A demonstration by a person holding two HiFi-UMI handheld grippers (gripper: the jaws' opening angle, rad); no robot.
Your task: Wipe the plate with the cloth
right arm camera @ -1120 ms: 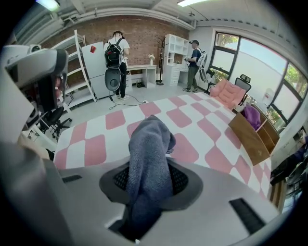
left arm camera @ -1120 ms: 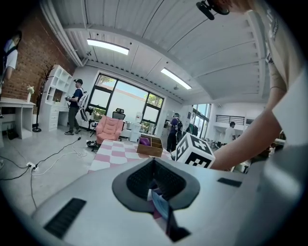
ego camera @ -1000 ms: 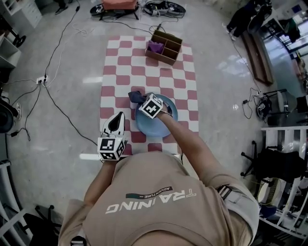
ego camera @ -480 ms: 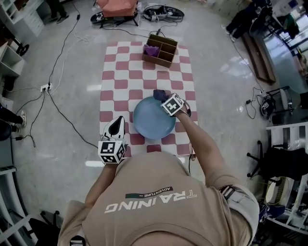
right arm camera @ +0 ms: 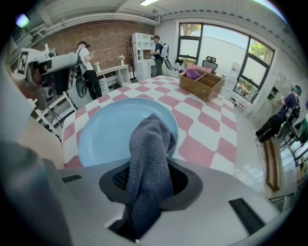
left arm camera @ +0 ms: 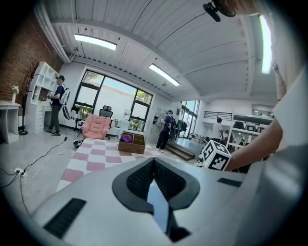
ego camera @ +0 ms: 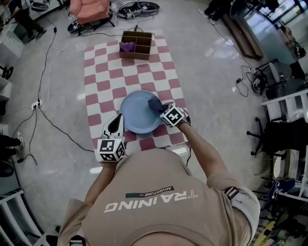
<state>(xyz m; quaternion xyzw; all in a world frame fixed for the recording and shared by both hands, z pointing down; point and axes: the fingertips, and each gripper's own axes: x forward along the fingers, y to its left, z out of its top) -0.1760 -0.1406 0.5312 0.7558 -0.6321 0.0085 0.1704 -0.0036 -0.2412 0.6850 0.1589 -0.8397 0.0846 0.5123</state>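
A light blue plate [ego camera: 134, 115] lies on the red-and-white checkered mat [ego camera: 103, 72]. My right gripper [ego camera: 160, 107] is shut on a dark blue cloth [ego camera: 155, 104], which rests on the plate's right part. In the right gripper view the cloth [right arm camera: 150, 153] hangs out of the jaws over the plate [right arm camera: 108, 132]. My left gripper [ego camera: 119, 119] is at the plate's left rim. In the left gripper view a thin blue strip of the plate [left arm camera: 159, 209] sits pinched between the closed jaws of the left gripper [left arm camera: 154, 187].
A wooden compartment box [ego camera: 137, 44] with a purple cloth [ego camera: 127, 46] stands at the mat's far end. Cables and a power strip [ego camera: 36, 104] lie on the floor to the left. A pink chair [ego camera: 89, 9] stands beyond the mat. People stand in the background.
The right gripper carried the cloth from the plate's far left rim across to its right part. The left gripper moved up to the plate's left rim.
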